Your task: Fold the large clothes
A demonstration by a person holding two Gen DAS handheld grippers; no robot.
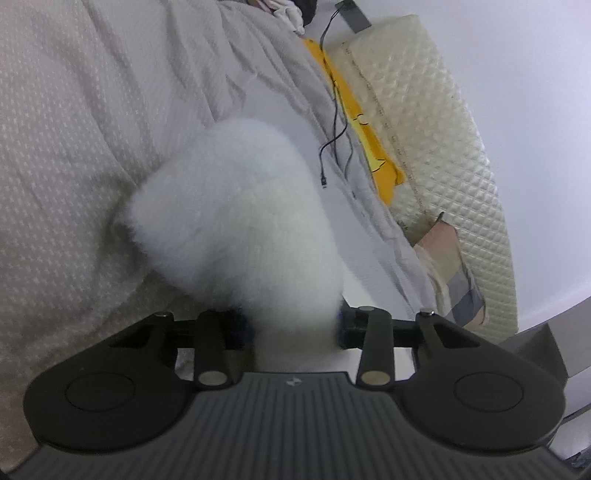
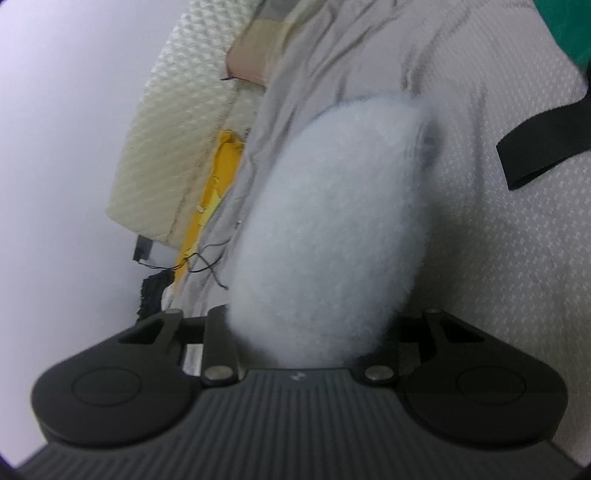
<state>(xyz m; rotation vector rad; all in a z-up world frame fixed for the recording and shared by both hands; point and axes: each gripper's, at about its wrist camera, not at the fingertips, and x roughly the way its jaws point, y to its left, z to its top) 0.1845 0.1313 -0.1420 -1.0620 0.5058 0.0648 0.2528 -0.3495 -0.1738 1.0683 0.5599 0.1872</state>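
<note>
left gripper (image 1: 295, 328): tilted over the bed, pointing forward and down at the bedding – its fingers are clamped on a bunch of white fluffy garment (image 1: 240, 221), which bulges out ahead of the tips and hides most of them.

right gripper (image 2: 314, 332): also angled down toward the bed, rolled a bit the other way, and clenched on the same fluffy stuff; the fleece (image 2: 328, 221) swells up right out of the gap, so the fingertips themselves can't be seen.

garment vs the tongs: in both wrist views the white fleece starts right between the fingers and stretches away from the camera as one puffy, blurry lump. It sits above the beige dotted bedsheet (image 1: 74, 147), though whether the far end touches the sheet or hangs just off it is hard to tell.

bed edge: a grey wrinkled cover (image 1: 266, 74) runs along beside the fleece, with a thin black cable (image 1: 332, 140) lying across it.

by the wall: a yellow cloth (image 1: 365, 125) is tucked between the grey cover and a cream quilted mattress pad (image 1: 424, 110) leaning at the white wall (image 1: 535, 92).

right view extras: a black strap (image 2: 543, 144) lies on the sheet well off to the side of the fleece – and a bit of green fabric (image 2: 569, 26) shows in the top corner.
</note>
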